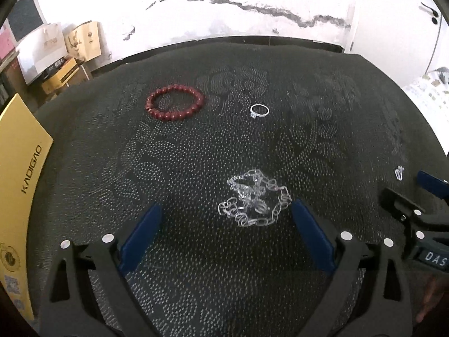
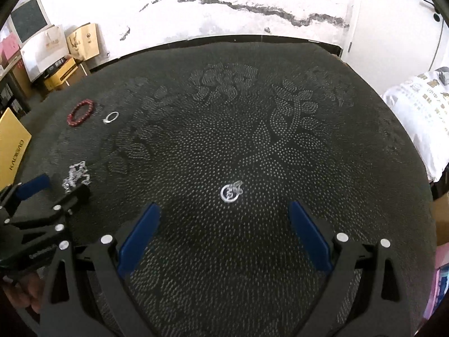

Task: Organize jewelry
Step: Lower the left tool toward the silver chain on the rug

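Observation:
A silver chain necklace (image 1: 252, 200) lies bunched on the dark patterned cloth (image 1: 196, 154), just ahead of and between the blue fingers of my open, empty left gripper (image 1: 226, 210). A red bead bracelet (image 1: 175, 102) and a silver ring (image 1: 259, 110) lie farther back. In the right wrist view a small silver ring-shaped piece (image 2: 230, 192) lies just ahead of my open, empty right gripper (image 2: 224, 210). That view also shows the necklace (image 2: 76, 177), bracelet (image 2: 80, 112), ring (image 2: 111, 117) and the left gripper (image 2: 53, 188) at the left.
A yellow box (image 1: 19, 168) lies at the cloth's left edge. Cardboard boxes and bags (image 1: 64, 53) stand behind at the left. A white printed bag (image 2: 421, 118) sits at the right edge. The right gripper (image 1: 421, 196) shows at the left wrist view's right side.

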`<control>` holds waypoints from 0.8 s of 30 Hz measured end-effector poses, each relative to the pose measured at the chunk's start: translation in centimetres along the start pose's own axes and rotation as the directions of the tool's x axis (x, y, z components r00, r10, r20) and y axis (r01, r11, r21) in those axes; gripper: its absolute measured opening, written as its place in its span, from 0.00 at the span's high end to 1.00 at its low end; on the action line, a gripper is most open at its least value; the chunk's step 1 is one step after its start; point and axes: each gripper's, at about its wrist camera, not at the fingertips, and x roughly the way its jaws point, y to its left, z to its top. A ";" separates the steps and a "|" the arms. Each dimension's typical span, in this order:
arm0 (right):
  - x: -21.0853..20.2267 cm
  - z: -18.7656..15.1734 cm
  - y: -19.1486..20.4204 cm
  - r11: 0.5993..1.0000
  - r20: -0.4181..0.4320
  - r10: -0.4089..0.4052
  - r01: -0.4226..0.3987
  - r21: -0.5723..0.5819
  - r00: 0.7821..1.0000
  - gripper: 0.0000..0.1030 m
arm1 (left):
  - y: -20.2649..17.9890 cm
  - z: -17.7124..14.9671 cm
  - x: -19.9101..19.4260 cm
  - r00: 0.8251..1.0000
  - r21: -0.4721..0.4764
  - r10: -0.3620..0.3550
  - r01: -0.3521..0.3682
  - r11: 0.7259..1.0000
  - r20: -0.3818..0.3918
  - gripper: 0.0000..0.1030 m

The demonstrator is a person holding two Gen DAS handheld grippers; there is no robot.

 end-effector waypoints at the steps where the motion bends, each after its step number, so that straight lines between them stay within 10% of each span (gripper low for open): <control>1: 0.1 0.1 0.0 1.000 0.004 -0.006 0.006 -0.005 1.000 0.12 | 0.0 0.0 0.1 1.000 -0.001 0.001 -0.001 1.000 0.007 0.07; 12: 0.2 -0.3 0.4 0.999 0.034 -0.021 0.022 -0.029 0.999 0.11 | 0.1 -0.6 0.1 0.999 -0.006 -0.010 0.010 1.000 0.038 0.10; 24: -0.1 -0.5 0.6 0.999 0.045 -0.002 0.003 -0.043 0.999 0.21 | -1.2 -0.8 -0.6 0.998 0.017 -0.020 0.019 1.000 0.063 0.35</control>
